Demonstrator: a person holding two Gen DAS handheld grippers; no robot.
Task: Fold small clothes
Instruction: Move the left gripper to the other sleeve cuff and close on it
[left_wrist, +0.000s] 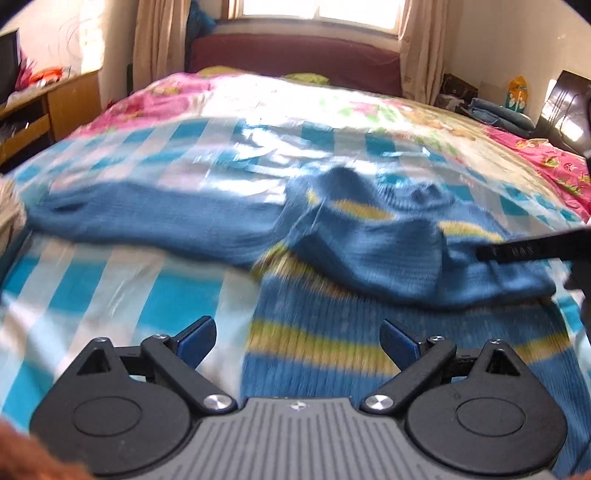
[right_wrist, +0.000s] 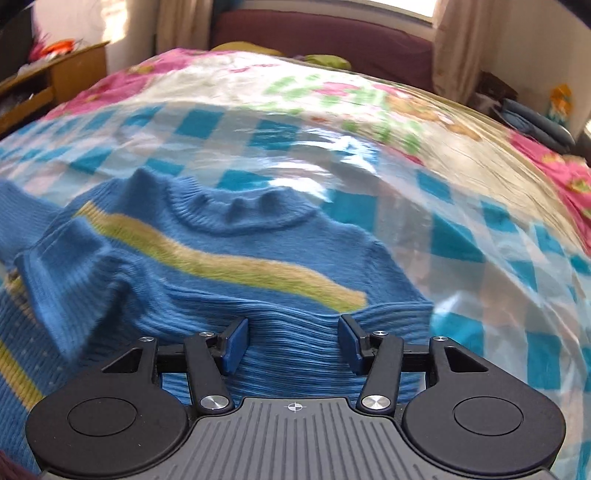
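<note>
right wrist: sweater (right_wrist: 207, 258) beneath open tongs (right_wrist: 292, 341)

Knit wool on glossy sheeting

The sweater (right_wrist: 221, 266) is ribbed, matt knit; the checked cover (right_wrist: 461, 236) at 2 o'clock shines like smooth plastic; both grippers are matt black plastic with bright metal screws.

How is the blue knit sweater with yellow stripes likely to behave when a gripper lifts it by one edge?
The sweater would probably drape and sag: one sleeve already lies flopped over its body. The ribbed knit looks grippy, so slipping from the pads seems unlikely. The glossy checked sheet beneath may let it slide if pushed.
</note>
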